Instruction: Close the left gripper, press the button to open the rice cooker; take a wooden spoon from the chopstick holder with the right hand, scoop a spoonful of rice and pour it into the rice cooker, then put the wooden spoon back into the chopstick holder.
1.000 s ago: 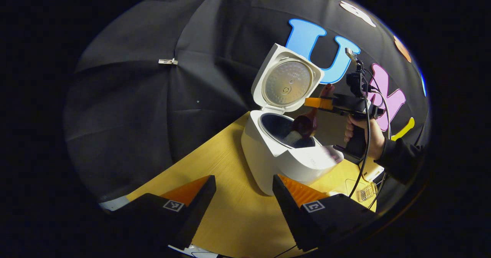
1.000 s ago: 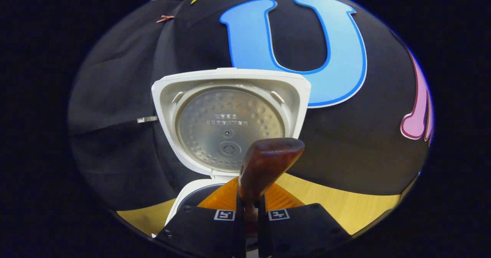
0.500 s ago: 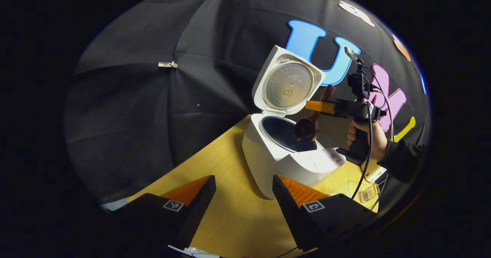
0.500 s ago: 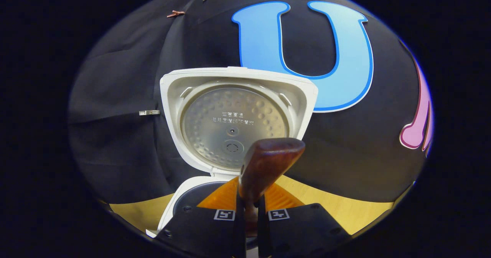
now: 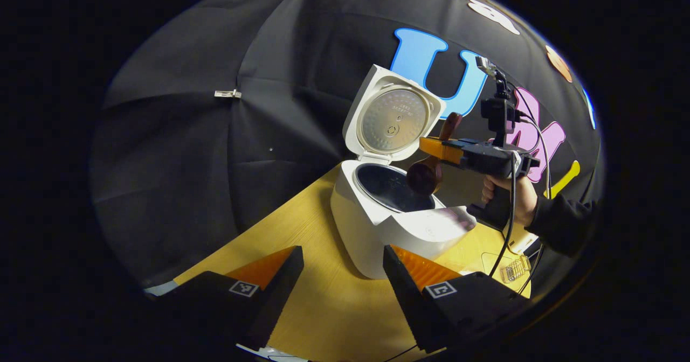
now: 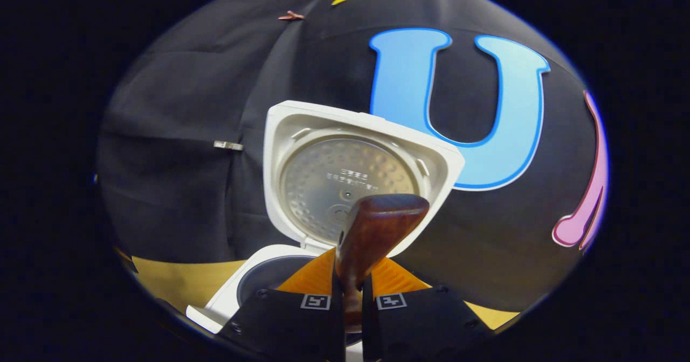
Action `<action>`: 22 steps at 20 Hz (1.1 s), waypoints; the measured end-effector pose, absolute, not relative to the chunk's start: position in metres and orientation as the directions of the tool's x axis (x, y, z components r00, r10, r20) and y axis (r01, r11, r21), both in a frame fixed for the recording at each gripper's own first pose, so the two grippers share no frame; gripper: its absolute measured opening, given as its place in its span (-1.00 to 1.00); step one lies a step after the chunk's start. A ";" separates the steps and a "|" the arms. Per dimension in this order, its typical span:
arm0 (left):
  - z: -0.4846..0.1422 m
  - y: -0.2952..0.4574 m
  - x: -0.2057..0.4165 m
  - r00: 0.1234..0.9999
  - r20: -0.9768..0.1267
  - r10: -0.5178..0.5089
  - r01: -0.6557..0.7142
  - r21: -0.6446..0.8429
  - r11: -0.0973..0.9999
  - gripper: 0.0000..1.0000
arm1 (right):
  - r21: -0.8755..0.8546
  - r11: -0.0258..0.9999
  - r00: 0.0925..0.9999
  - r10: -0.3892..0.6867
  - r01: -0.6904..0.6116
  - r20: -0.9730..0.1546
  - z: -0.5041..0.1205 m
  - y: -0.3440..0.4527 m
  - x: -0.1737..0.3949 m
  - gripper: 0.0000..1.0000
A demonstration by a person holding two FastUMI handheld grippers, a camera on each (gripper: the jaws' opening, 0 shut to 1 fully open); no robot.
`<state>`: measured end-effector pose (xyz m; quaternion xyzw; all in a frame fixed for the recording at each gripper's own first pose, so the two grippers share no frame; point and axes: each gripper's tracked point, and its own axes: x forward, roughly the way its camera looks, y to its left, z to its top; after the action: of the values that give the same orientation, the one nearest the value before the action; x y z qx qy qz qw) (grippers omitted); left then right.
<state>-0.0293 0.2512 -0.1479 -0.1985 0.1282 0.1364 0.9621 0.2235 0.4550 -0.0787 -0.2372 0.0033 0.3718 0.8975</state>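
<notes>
White rice cooker standing on the wooden table, lid raised upright; right gripper, fingers pinched on the wooden spoon, holding its bowl just above the inner pot; left gripper, jaws spread and holding nothing, near the cooker's front.
</notes>
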 end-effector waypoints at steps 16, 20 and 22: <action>-0.106 0.219 -0.013 0.962 -0.223 0.155 -0.221 -0.314 0.923 0.92 | -0.195 0.822 0.843 0.534 -0.535 -0.060 0.033 0.357 0.219 -0.67; -0.086 0.179 0.005 0.978 -0.194 0.072 -0.127 -0.292 0.948 0.92 | -0.193 0.884 0.902 0.430 -0.426 -0.020 0.060 0.277 0.225 -0.68; -0.077 0.158 0.012 0.983 -0.183 0.032 -0.081 -0.264 0.961 0.92 | -0.182 0.910 0.926 0.376 -0.372 -0.010 0.069 0.231 0.228 -0.68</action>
<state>0.0124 0.1580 -0.0769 -0.1365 0.0890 0.0287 0.9862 0.2284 0.2311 0.0685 -0.0905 -0.0126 0.1915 0.9772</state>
